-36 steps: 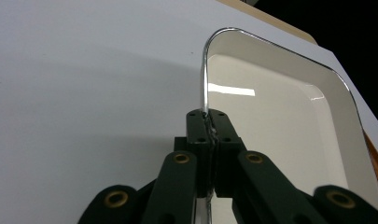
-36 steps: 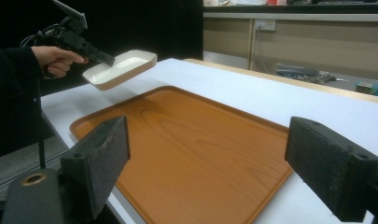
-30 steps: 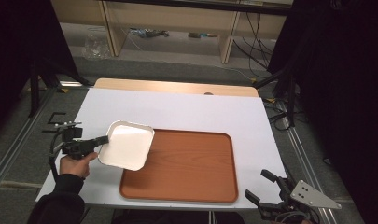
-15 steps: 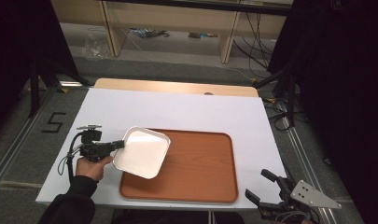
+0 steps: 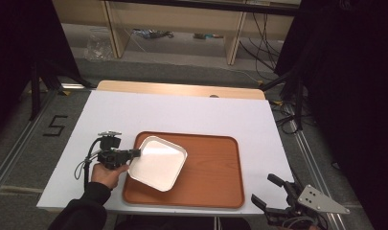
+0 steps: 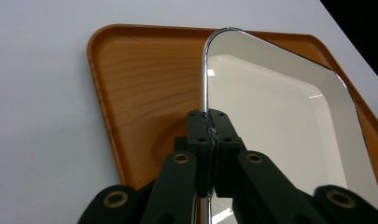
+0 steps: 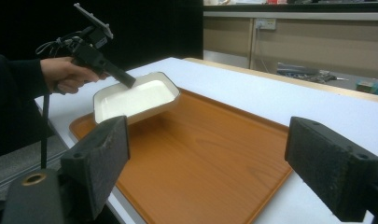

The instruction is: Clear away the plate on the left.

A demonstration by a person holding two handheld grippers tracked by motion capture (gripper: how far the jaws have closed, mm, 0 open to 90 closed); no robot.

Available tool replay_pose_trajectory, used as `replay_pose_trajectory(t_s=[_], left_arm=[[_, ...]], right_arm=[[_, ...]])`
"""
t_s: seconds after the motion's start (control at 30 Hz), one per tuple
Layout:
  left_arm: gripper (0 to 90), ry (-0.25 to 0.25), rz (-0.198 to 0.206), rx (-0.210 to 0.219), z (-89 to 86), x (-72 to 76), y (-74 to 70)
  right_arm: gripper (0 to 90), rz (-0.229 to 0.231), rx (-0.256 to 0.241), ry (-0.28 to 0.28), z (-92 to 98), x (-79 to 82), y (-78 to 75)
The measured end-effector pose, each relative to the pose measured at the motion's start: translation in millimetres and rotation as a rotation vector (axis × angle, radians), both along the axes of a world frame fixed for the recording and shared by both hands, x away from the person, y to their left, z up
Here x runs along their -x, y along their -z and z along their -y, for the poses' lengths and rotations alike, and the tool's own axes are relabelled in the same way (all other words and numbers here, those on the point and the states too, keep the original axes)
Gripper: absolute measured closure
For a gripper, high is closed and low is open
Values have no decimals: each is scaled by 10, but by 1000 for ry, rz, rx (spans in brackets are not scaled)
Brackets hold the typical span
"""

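A white square dish [image 5: 157, 162] hangs tilted over the left part of a wooden-brown tray [image 5: 215, 177] on the white table. My left gripper [image 5: 135, 153] is shut on the dish's left rim; in the left gripper view the jaws pinch the rim [image 6: 209, 122], with the dish [image 6: 280, 130] to the right and the tray [image 6: 140, 84] below. In the right gripper view the dish [image 7: 135, 99] floats above the tray [image 7: 205, 158], held by the left gripper [image 7: 129, 83]. My right gripper [image 5: 264, 190] stands open off the table's front right corner, its pads [image 7: 98, 158] wide apart.
The white table [image 5: 182, 110] extends beyond the tray on all sides, with a wooden strip along its far edge. Shelving with cables and a plastic bag [image 5: 97, 47] stands behind. A floor marking "5" [image 5: 56, 125] lies left of the table.
My left gripper has carried the dish to the right, from beside the tray's left edge to over the tray's left part. The right gripper has stayed in place.
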State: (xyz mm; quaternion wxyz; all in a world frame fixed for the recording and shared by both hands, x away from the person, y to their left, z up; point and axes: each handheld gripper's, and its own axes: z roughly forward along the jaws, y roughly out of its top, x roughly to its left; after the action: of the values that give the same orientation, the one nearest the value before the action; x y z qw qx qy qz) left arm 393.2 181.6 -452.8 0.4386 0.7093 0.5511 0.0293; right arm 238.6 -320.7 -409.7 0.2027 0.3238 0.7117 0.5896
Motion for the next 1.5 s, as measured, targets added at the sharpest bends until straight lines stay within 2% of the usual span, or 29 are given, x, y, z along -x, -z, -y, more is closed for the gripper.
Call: replay_pose_trajectory(t_s=[0.07, 0.1, 0.13, 0.2, 0.27, 0.3, 0.43, 0.5, 0.53, 0.57, 0.6, 0.63, 0.73, 0.83, 0.87, 0.93, 1.13, 1.2, 1.23, 1.27, 1.3, 1.33, 1.37, 1.43, 1.47, 1.5], left_arm=[[881, 7, -7, -5, 54, -5, 25], [880, 12, -10, -10, 80, -7, 35], [877, 30, -15, -28, 114, -13, 49], [876, 31, -16, -31, 137, -14, 60], [878, 46, -22, -40, 178, -16, 89], [879, 47, -26, -41, 207, -16, 104], [878, 82, -42, -94, 341, -38, 179], [880, 89, -49, -101, 396, -51, 212], [881, 89, -49, -101, 396, -51, 212], [880, 86, -50, -99, 429, -59, 226], [880, 86, -50, -99, 429, -59, 226], [880, 96, -53, -99, 432, -62, 230], [873, 109, -65, -99, 466, -65, 249], [871, 107, -85, -82, 509, -60, 282], [869, 124, -82, -103, 510, -55, 282], [824, 132, -83, -106, 525, -47, 288], [828, 181, -97, -150, 530, -20, 309], [854, 167, -100, -131, 552, -6, 305], [859, 166, -96, -145, 552, 9, 300], [859, 173, -105, -158, 546, 16, 290], [858, 174, -94, -142, 553, 23, 297], [857, 179, -87, -152, 543, 35, 294], [855, 185, -94, -166, 536, 45, 285], [851, 195, -94, -164, 522, 51, 288], [846, 178, -122, -165, 502, 94, 278], [843, 170, -120, -163, 501, 105, 281]], right_arm=[[150, 10, -19, -10, -10, -13, 7], [150, 10, -17, -13, -10, -16, 6], [150, -2, 16, -15, 6, -8, -3], [150, 6, 20, -13, 7, -15, 1], [150, 6, -13, -8, -8, -11, 4], [149, -1, 3, -3, 0, -4, -2], [150, -2, 0, -1, -1, -5, -2], [150, 3, 6, -24, -3, -17, 2], [150, 11, -25, -57, -15, -38, 19], [150, 10, -25, -51, -16, -37, 16], [150, 10, -25, -51, -16, -37, 16], [150, -2, 12, -6, 2, -7, -4], [150, 0, 0, -12, -5, -12, 6], [150, 0, 0, -2, 1, -5, -3], [150, 3, -1, -2, 1, -8, -4], [150, -1, 0, -13, -4, -9, 4], [150, -3, 4, -13, 1, -12, -1], [149, 1, -3, -12, -4, -12, 0], [150, 10, -15, -19, -12, -21, 4], [150, 0, 3, -8, -2, -10, -6], [150, -2, 12, -29, 5, -18, -7], [150, 0, -1, -18, -10, -18, 3], [150, -3, 8, -10, -4, -11, -1], [150, 1, 2, -14, -3, -13, -3], [150, 5, 6, -30, -2, -27, -2], [149, 0, 9, -28, -2, -26, -1]])
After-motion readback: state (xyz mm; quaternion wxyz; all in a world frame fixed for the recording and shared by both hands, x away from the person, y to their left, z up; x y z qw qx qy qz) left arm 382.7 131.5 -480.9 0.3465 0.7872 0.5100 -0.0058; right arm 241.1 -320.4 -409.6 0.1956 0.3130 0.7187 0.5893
